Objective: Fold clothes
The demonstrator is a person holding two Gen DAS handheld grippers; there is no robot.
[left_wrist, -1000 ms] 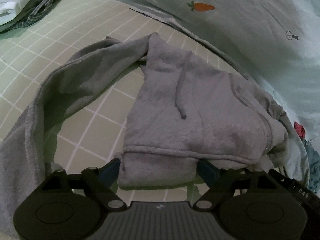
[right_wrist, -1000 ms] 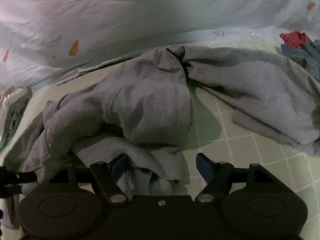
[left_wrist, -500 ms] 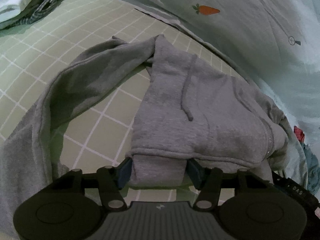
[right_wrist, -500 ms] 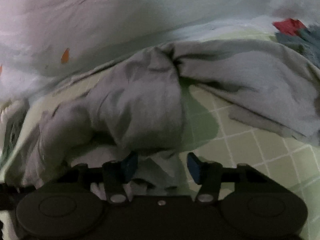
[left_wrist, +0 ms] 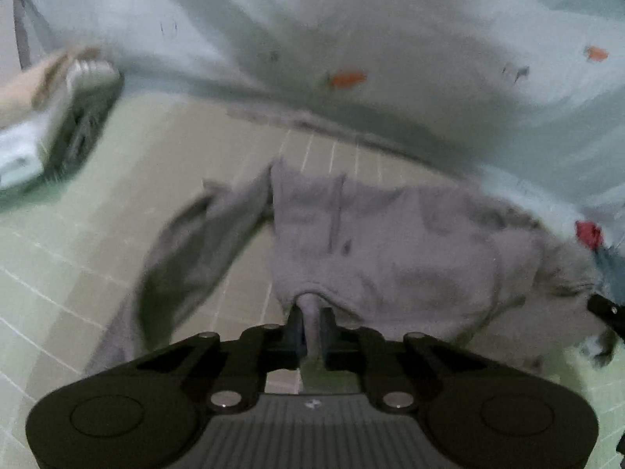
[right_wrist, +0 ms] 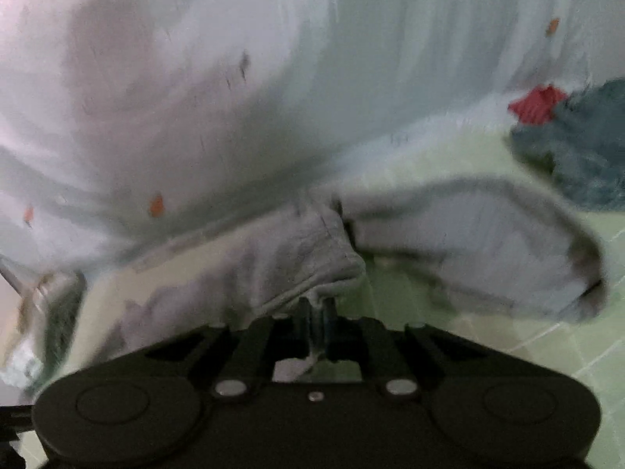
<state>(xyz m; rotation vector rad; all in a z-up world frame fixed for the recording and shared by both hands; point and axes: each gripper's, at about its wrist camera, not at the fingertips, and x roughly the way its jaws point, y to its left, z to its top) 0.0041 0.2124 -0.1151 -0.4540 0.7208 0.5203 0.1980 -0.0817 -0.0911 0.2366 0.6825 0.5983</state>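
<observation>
Both grippers, left gripper (left_wrist: 311,324) and right gripper (right_wrist: 317,322), pinch the gray hoodie's (left_wrist: 390,250) hem at 6 o'clock: lift evenly, keep it taut.

Dim, flat indoor light, heavy motion blur smearing the pale carrot-print quilt (left_wrist: 390,39) and crumpled grey fleece hoodie (right_wrist: 297,258), fisheye bending, black vignetted corners, soft shadows underneath.

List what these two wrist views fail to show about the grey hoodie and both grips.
- Left wrist view: motion blur smears the grey hoodie; how much fabric the left gripper pinches is hidden by its own fingers.
- Right wrist view: the right gripper covers its pinch point, so which edge it holds is unclear.
- Both views: the gripper bodies hide the hoodie's near part.
- Folded pile: blurred, cut off by the frame edge.
</observation>
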